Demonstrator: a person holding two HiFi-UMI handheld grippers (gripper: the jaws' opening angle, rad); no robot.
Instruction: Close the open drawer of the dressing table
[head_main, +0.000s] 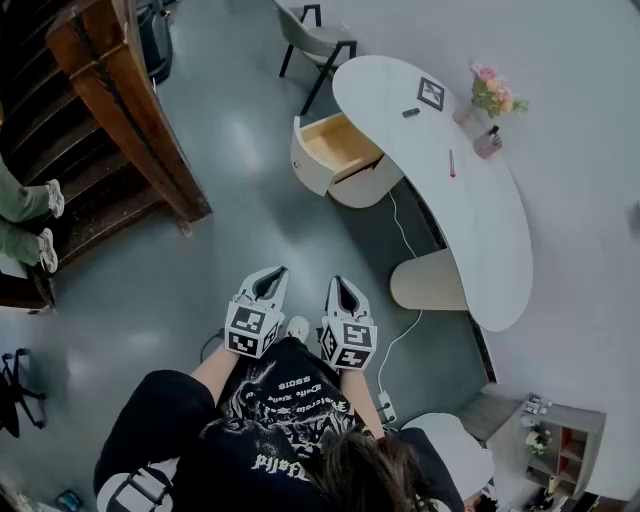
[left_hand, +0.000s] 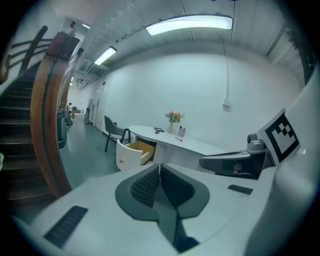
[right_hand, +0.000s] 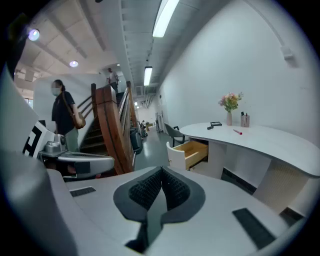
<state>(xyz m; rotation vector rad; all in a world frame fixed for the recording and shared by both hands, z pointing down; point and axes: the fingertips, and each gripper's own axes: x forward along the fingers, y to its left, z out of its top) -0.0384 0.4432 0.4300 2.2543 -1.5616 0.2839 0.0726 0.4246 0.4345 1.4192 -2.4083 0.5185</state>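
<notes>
Both pairs of jaws are pressed together w/ nothing btw them: the left gripper (left_hand: 159, 172) has its dark ribbed pads meeting in a thin seam, and the right gripper (right_hand: 161, 176) is the same. Neither touches anything. They're held side by side, just apart, in front of the person's black printed t-shirt (head_main: 280, 410), tips tilted a bit down over the grey floor (head_main: 240, 200). The drawer (head_main: 335, 145) is well ahead of both grippers and stands pulled out. It has a light wood inside and a white rounded front w/ a small knob, and it juts from under the far end of the dressing table (head_main: 500, 260). The table has a long curved white top and runs along the wall on the right of the head view. On the top, near the drawer end, are a vase of flowers (head_main: 488, 92), a small holder (head_main: 488, 142), a red pen (head_main: 451, 163), a black-and-white square marker card (head_main: 431, 93) and a small dark object (head_main: 411, 112) I can't ID. A grey chair (head_main: 315, 40) w/ black legs stands just beyond the table end. A white cable (head_main: 405, 330) trails over the floor by the table's rounded base. A wooden staircase (head_main: 120, 100) fills the left side, well apart from the table. In the right gripper view another person (right_hand: 64, 115) stands at the stairs.
</notes>
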